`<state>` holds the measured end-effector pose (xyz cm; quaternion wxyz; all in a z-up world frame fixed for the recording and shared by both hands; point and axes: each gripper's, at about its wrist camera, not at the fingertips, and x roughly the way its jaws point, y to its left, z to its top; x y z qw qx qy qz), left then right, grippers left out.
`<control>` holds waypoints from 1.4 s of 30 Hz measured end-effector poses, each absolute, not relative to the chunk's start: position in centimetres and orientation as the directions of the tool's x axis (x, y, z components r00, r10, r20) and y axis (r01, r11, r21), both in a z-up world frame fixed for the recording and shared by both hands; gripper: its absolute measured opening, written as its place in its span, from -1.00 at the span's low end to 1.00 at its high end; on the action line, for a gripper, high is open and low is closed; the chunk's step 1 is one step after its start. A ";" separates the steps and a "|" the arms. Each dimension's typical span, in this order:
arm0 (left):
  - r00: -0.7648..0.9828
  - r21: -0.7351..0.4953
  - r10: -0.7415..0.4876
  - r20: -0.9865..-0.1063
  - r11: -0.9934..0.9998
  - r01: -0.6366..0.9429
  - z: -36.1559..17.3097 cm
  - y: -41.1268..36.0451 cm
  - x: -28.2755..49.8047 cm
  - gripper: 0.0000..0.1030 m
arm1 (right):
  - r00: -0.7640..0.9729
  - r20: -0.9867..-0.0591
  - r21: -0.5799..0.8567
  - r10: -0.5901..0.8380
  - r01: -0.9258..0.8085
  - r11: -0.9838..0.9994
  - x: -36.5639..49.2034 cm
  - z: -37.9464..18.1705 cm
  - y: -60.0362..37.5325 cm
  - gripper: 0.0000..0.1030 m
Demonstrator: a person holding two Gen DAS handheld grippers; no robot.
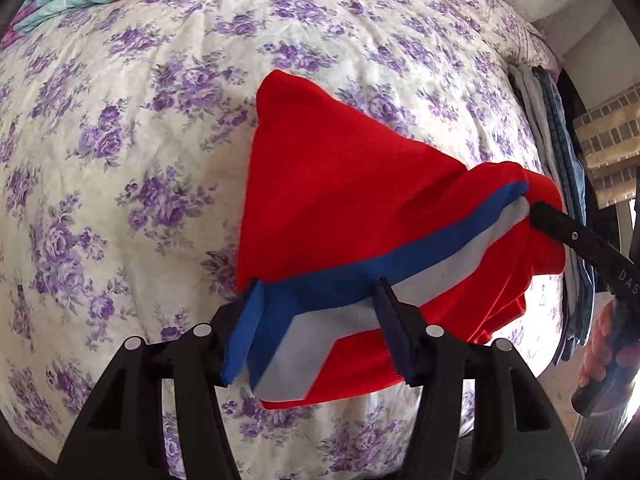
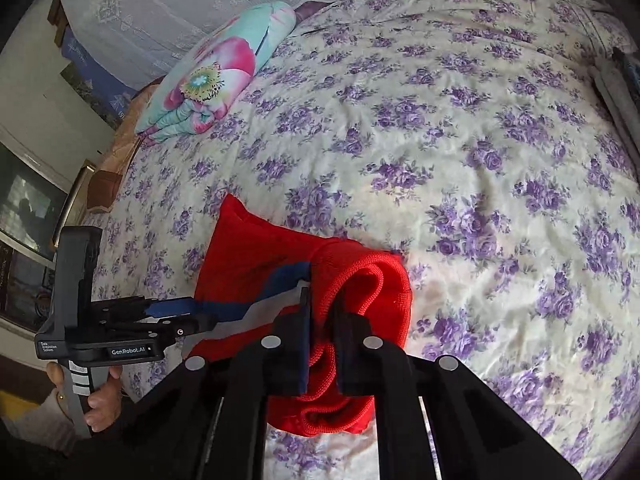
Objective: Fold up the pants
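Observation:
Red pants (image 1: pixel 344 200) with a blue and white side stripe hang lifted above the floral bed, stretched between both grippers. My left gripper (image 1: pixel 320 300) stands wide apart with the striped edge draped between its fingers; in the right wrist view it (image 2: pixel 192 312) looks closed on the stripe. My right gripper (image 2: pixel 320 312) is shut on the bunched red waistband (image 2: pixel 372 292) of the pants (image 2: pixel 248 248). It shows in the left wrist view (image 1: pixel 536 210) gripping the pants' far corner.
The bed (image 1: pixel 120 140) has a white sheet with purple flowers. A folded turquoise and pink quilt (image 2: pixel 216 76) lies at the far end. A stack of folded clothes (image 1: pixel 560 160) sits at the bed's right edge. A hand (image 2: pixel 100 396) holds the left gripper.

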<state>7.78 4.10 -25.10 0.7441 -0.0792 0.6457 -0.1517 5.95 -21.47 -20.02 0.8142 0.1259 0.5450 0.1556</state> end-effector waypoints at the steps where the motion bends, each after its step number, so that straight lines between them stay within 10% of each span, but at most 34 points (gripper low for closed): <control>1: 0.109 -0.316 -0.327 -0.939 0.943 0.108 -25.6 4.3 8.0 0.08 | 0.345 -0.854 0.380 0.390 -0.099 0.920 6.3 -20.9 -22.0 -0.81; 5: 0.121 -0.278 -0.287 -0.950 0.956 0.089 -27.5 4.1 8.3 0.49 | 0.255 -0.894 0.365 0.368 -0.061 0.929 6.5 -26.0 -22.6 -0.77; 11: 0.127 -0.268 -0.277 -0.952 0.960 0.085 -25.2 5.0 8.1 0.10 | 0.212 -0.920 0.328 0.331 -0.050 0.943 6.6 -23.0 -23.8 -0.49; 22: 0.196 -0.257 -0.331 -0.923 0.910 0.325 -20.1 -2.0 3.7 0.09 | 0.202 -0.877 0.295 0.436 -0.488 0.821 12.1 -18.5 -13.5 -0.15; 24: 0.161 -0.234 -0.311 -0.937 0.897 0.375 -22.2 -4.5 3.4 0.09 | 0.138 -0.906 0.275 0.400 -0.525 0.806 14.2 -21.3 -11.4 -0.21; 26: 0.126 -0.173 -0.245 -0.961 0.892 0.418 -24.8 -6.3 2.8 0.01 | 0.074 -0.939 0.241 0.337 -0.558 0.794 15.6 -24.2 -9.9 -0.94; 31: 0.242 0.056 -0.083 -0.967 0.856 0.515 -26.2 -9.6 0.6 0.05 | 0.097 -0.977 0.101 0.188 -0.569 0.816 16.7 -27.9 -6.8 -0.96; 37: 0.187 -0.130 -0.219 -0.958 0.907 0.400 -23.3 -5.8 1.7 0.01 | 0.106 -0.976 0.096 0.191 -0.575 0.813 17.9 -25.8 -6.3 -0.99; 40: 0.251 -0.186 -0.265 -0.931 0.937 0.297 -20.4 -1.7 1.8 0.03 | 0.084 -0.953 0.191 0.291 -0.581 0.791 18.0 -22.4 -6.2 -0.83; 42: 0.268 -0.215 -0.265 -0.926 0.956 0.200 -19.7 1.5 2.2 0.03 | 0.080 -0.946 0.200 0.315 -0.620 0.759 17.5 -21.3 -5.0 -0.27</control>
